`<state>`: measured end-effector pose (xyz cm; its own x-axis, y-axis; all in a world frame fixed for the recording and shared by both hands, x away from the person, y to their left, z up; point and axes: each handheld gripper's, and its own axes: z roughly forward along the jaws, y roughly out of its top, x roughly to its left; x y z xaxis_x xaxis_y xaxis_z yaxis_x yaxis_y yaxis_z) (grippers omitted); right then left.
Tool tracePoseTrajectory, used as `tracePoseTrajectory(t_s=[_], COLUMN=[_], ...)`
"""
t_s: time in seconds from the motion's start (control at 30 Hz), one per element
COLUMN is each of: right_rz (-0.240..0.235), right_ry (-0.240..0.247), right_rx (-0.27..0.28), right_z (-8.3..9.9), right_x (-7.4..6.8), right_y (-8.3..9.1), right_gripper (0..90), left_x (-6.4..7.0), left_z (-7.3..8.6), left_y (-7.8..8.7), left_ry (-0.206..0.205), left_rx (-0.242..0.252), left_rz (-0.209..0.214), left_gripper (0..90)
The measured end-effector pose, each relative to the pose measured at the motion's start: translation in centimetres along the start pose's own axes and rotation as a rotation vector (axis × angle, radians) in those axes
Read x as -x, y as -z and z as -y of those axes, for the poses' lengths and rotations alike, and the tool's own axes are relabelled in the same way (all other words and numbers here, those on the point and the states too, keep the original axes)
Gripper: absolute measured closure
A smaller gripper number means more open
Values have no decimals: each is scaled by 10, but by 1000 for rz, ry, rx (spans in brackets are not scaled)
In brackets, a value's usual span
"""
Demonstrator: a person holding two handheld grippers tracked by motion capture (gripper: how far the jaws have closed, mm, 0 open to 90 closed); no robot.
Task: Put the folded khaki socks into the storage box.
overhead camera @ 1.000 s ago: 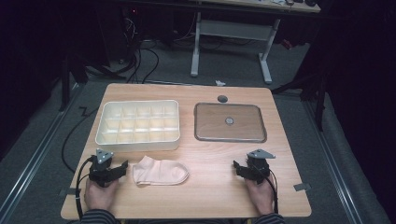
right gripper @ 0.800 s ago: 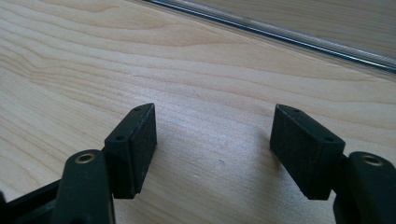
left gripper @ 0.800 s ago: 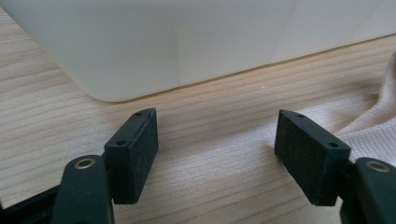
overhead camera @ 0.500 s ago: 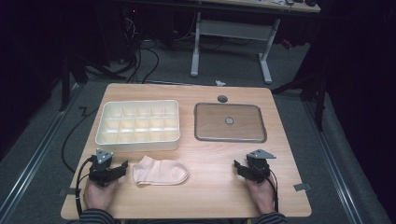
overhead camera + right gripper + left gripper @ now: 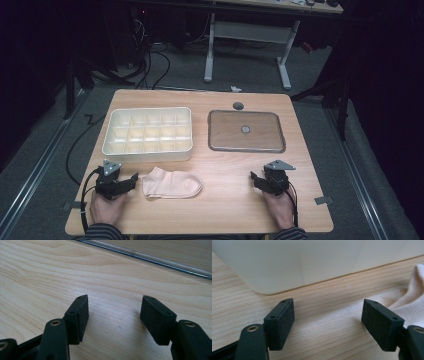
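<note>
Our left gripper [image 5: 131, 180] rests wide open on the wooden table [image 5: 235, 200], just left of the pale pink cotton sock [image 5: 171, 183] lying near the cream compartmented plastic tray [image 5: 148, 156]. We should slide right and pinch its cuff squarely. Our right gripper [image 5: 256, 179] waits open, empty.

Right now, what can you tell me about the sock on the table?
The sock is pale pink and looks like soft ribbed knit. It lies flat and a little rumpled on the wooden table, near the front edge, just in front of the cream divided tray. The left gripper sits beside its end with jaws open, not holding it. The left gripper view shows its ribbed edge.
</note>
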<state>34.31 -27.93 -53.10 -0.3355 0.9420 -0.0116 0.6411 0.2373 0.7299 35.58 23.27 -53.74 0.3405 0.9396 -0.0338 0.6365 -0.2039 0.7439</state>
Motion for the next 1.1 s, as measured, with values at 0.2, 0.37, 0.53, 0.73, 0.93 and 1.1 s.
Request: tracePoseTrajectory(t_s=[0.2,0.37,0.53,0.73,0.93,1.1], right_rz=[22,14,21,33,8,-72], right_ry=[-13,-14,-16,-17,38,41], right_rx=[2,4,-10,-10,5,42], right_z=[0,0,0,-1,-4,-8], right_x=[0,0,1,0,-10,-25], right_y=[1,1,2,2,7,12], right_gripper=[433,438,466,507,537,561], left_x=[-1,0,0,-3,7,21], left_z=[-1,0,-1,-1,-6,-11], left_y=[-1,0,0,4,16,24], left_ry=[12,4,4,22,3,-1], left_rx=[5,2,1,2,18,36], left_rz=[18,17,28,60,123,169], left_gripper=[258,270,271,275,259,250])
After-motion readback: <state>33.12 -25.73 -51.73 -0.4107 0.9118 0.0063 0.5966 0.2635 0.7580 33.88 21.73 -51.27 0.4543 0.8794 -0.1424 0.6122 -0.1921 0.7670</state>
